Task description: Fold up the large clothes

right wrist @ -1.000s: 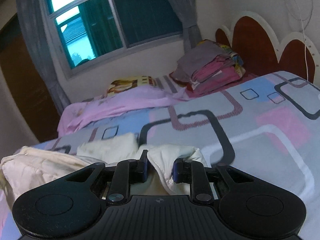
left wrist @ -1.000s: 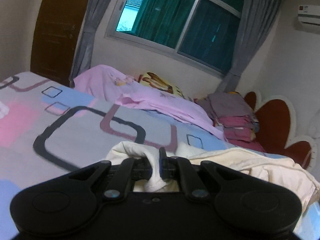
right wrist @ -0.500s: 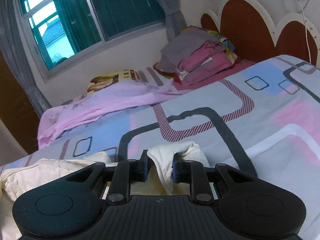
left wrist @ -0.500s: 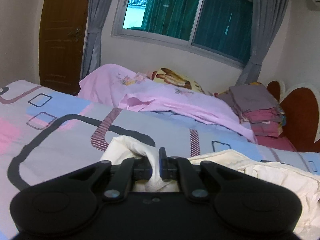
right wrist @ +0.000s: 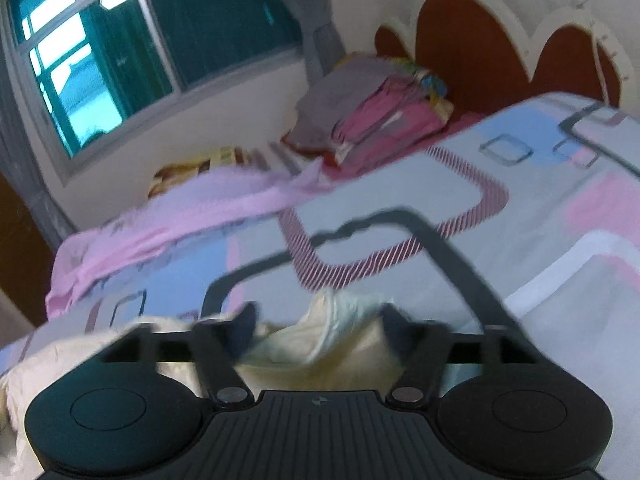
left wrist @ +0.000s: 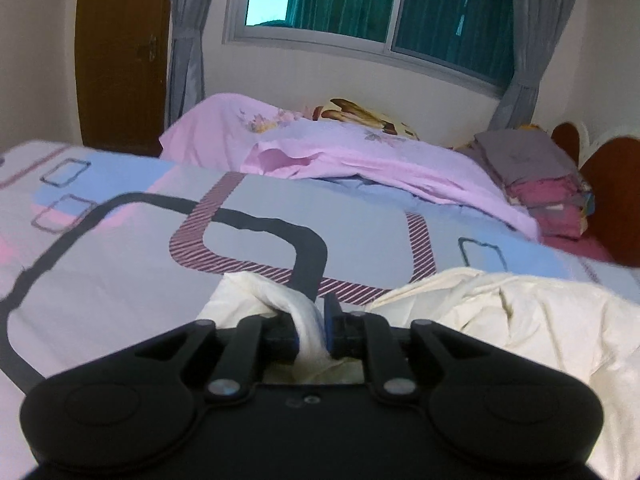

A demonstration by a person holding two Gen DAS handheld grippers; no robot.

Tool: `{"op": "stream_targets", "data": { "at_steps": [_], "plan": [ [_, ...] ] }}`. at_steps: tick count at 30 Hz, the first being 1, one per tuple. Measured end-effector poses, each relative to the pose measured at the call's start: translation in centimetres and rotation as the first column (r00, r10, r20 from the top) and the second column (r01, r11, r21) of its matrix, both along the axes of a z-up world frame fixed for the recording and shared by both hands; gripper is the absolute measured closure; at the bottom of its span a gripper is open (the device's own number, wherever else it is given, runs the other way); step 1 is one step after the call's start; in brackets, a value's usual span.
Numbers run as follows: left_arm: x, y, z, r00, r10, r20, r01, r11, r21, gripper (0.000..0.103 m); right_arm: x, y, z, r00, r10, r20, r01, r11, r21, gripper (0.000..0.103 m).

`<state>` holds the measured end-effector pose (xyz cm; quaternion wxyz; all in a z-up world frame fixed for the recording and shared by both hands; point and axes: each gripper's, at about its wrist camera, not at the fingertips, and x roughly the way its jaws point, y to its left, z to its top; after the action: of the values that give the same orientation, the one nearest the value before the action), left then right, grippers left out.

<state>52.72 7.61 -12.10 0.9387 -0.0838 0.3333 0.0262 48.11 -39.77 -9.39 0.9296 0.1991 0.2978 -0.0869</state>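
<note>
One bed (left wrist: 120,264) fills most of the room, its cover printed with grey, pink and blue rounded rectangles. Beyond the bed stands the window (left wrist: 360,0), with a pink sheet (left wrist: 360,160) rumpled along the bed's far edge below it. At the bed's headboard (right wrist: 480,48) end sits a stack of folded clothes (right wrist: 372,116). On the bed's near side lies the cream garment (left wrist: 520,320), loosely bunched. The left tool (left wrist: 316,332) is just starting to part its jaws, a pinch of the garment's cloth still pressed between the blue pads. The right tool (right wrist: 316,328) is spreading wide, blurred, with a fold of the same cream cloth (right wrist: 332,332) lying loose between its fingers.
</note>
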Motion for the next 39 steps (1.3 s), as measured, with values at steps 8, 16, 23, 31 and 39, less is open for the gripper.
{"op": "stream_targets", "data": {
  "at_steps": [8,16,23,31,39],
  "plan": [
    [-3.3,1.2,3.7,0.991,0.063,0.114,-0.066,0.998,0.023,0.005,-2.0,2.4,4.0,0.99,0.071,0.124,-0.048,0.983,-0.178,0.019],
    [-5.7,-3.1,3.8,0.974,-0.17,0.147,0.148,0.978,0.148,0.021,-2.4,9.6,2.5,0.945,0.321,0.06,-0.287,0.904,-0.317,0.046],
    [-4.4,-6.6,-0.9,0.961,-0.21,0.179,0.157,0.95,0.27,0.025,-0.5,14.2,-2.5,0.921,0.389,-0.024,-0.366,0.842,-0.396,0.046],
    [-1.6,-5.8,-3.2,0.974,-0.129,0.187,0.088,0.974,0.209,0.021,3.5,13.8,-6.0,0.934,0.355,-0.035,-0.335,0.839,-0.428,0.045],
    [-1.0,-3.7,-4.4,0.986,-0.089,0.14,0.073,0.991,0.115,0.02,4.0,10.9,-7.7,0.945,0.328,-0.011,-0.317,0.904,-0.287,0.044]
  ]
}}
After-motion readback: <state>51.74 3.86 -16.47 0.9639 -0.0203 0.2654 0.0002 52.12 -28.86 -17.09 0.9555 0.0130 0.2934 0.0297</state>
